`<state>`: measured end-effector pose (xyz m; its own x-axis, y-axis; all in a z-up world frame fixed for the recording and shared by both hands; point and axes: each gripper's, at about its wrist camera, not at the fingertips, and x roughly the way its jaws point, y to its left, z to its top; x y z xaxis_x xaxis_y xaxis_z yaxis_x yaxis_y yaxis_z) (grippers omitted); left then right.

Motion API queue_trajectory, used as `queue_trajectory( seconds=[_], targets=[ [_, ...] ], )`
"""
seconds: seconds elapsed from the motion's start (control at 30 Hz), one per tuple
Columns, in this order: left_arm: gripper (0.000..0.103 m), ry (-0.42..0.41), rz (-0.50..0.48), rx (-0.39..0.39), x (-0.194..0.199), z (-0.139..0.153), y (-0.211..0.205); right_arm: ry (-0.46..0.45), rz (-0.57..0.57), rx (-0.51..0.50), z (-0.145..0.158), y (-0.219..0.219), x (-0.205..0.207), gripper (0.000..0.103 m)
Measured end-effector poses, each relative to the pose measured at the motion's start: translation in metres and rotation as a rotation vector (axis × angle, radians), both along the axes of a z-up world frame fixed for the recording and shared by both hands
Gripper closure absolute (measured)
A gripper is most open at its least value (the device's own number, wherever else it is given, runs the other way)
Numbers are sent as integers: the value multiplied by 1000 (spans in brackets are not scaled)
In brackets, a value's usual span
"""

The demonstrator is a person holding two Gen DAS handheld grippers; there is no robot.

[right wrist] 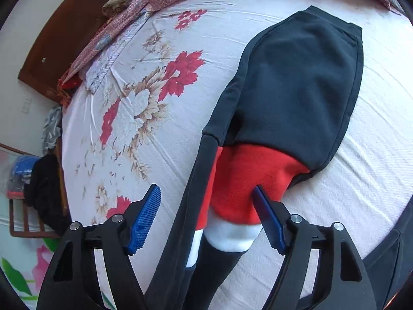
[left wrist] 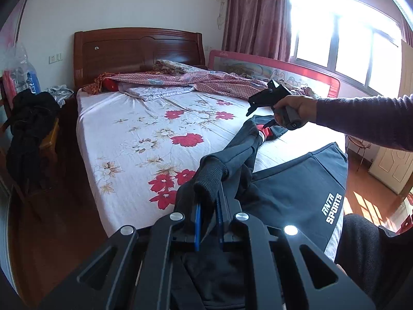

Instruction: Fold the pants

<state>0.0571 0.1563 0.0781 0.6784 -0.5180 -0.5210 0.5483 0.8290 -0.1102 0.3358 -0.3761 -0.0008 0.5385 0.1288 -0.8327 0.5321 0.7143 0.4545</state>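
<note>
1. The left gripper (left wrist: 207, 214) was clenched on a bunched black cuff of the pants (left wrist: 291, 193), its blue pads nearly together with the knit fabric pinched between them, held above the near corner of the bed (left wrist: 124, 139).
2. The right gripper (right wrist: 206, 217) stood released, its blue pads (right wrist: 144, 219) spread wide to either side of the pants' red-and-white banded part; whether the right-hand pad touched the red cloth could not be told. No earlier view shows its motion.
3. In the left wrist view, the person's hand (left wrist: 291, 108) held that gripper over the pants, farther up the bed.
4. White lettering on the dark panel near the bed's foot read "SPORTS", with a smaller logo line above it that was not clearly readable.
5. The pants lay along the bed's window-side edge, long axis running from the foot toward the wooden headboard (left wrist: 136, 49); one leg stretched from the left gripper toward the right.
6. A patterned quilt (left wrist: 206, 82) lay crumpled below the headboard.
</note>
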Motion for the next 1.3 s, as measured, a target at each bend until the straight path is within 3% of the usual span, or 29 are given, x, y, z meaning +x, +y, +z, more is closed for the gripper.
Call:
queue_trajectory(
  seconds=[0.23, 0.3, 0.33, 0.43, 0.53, 0.7, 0.8, 0.93, 1.03, 1.17, 1.23, 1.3],
  targets=[
    [94, 17, 7, -6, 2, -1, 2, 8, 55, 11, -12, 3, 20, 42],
    [94, 16, 1, 8, 0, -1, 0, 11, 86, 18, -20, 9, 27, 67],
    [94, 12, 2, 17, -1, -1, -1, 6, 101, 18, -21, 12, 28, 98],
    [94, -5, 50, 37, 0, -2, 4, -51, 149, -5, -7, 18, 17, 98],
    [94, -24, 133, 20, 2, -1, 18, -156, 148, 38, 22, 8, -17, 98],
    [94, -58, 242, -24, -8, -3, 42, -317, 195, 59, 80, -7, -123, 98],
    [93, -60, 260, -33, -27, -6, 48, -348, 214, 60, 86, -6, -203, 98],
    [92, -16, 266, -34, -58, -20, 55, -291, 216, 67, 49, 3, -301, 98],
    [89, -2, 234, 51, -84, -40, 48, -186, 163, 122, -9, -1, -346, 98],
    [88, 79, 208, 153, -94, -75, 41, -99, 120, 146, -67, -2, -370, 98],
    [88, 105, 245, 205, -91, -89, 41, -83, 112, 111, -77, -3, -372, 98],
    [87, 172, 287, 191, -83, -102, 50, -73, 119, 111, -82, -4, -371, 98]
  ],
)
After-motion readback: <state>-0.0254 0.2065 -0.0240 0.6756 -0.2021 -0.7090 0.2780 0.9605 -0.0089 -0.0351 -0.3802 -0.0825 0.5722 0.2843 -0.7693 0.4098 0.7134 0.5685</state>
